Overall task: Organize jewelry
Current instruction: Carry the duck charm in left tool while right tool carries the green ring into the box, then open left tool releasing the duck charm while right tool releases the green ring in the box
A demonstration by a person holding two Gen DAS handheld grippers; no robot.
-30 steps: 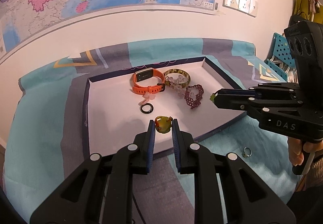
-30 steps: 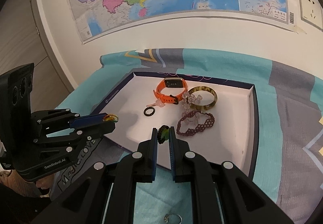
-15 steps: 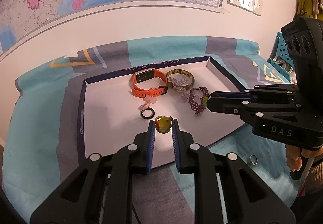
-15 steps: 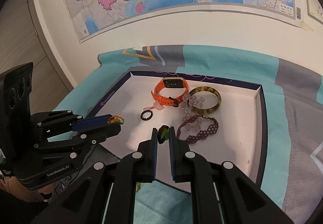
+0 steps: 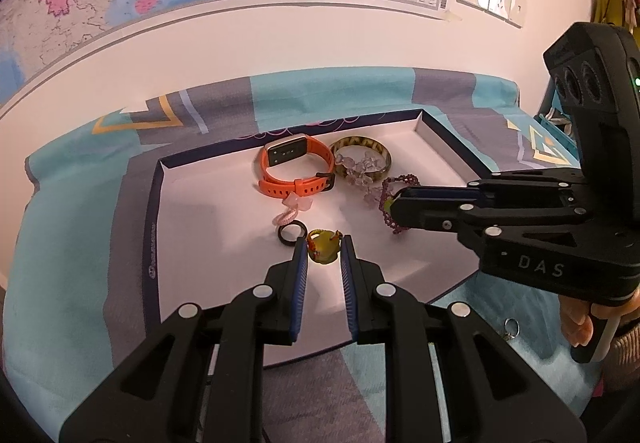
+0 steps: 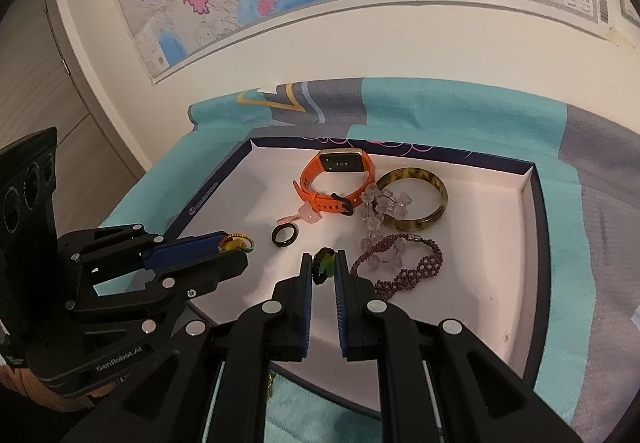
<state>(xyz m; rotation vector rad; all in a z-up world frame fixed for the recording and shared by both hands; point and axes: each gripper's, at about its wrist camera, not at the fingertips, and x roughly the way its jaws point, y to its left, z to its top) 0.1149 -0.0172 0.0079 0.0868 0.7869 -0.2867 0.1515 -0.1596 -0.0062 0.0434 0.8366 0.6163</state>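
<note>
Jewelry lies gathered in a shallow white tray [image 5: 192,251] with a dark blue rim, set on a teal and grey patterned cloth [image 5: 72,243]. Toward the tray's far side rest an orange watch [image 5: 296,167], a tortoiseshell bangle [image 5: 362,159] touching it, a clear bead bracelet [image 6: 380,211] draped over the bangle, and a purple beaded bracelet [image 6: 408,267]. A black ring [image 5: 291,234] lies nearer the middle, with a small pink piece [image 5: 292,213] just beside it. The left gripper [image 5: 323,243] has its jaws pinching a yellow-orange ornament [image 5: 322,245] over the tray floor. The right gripper [image 6: 323,263] has its jaws nearly together, clamped on a small green and black ornament [image 6: 323,265], also above the tray. A silver ring [image 5: 511,328] sits outside the tray on the cloth, near the person's hand [image 5: 576,323] gripping the right handle.
</note>
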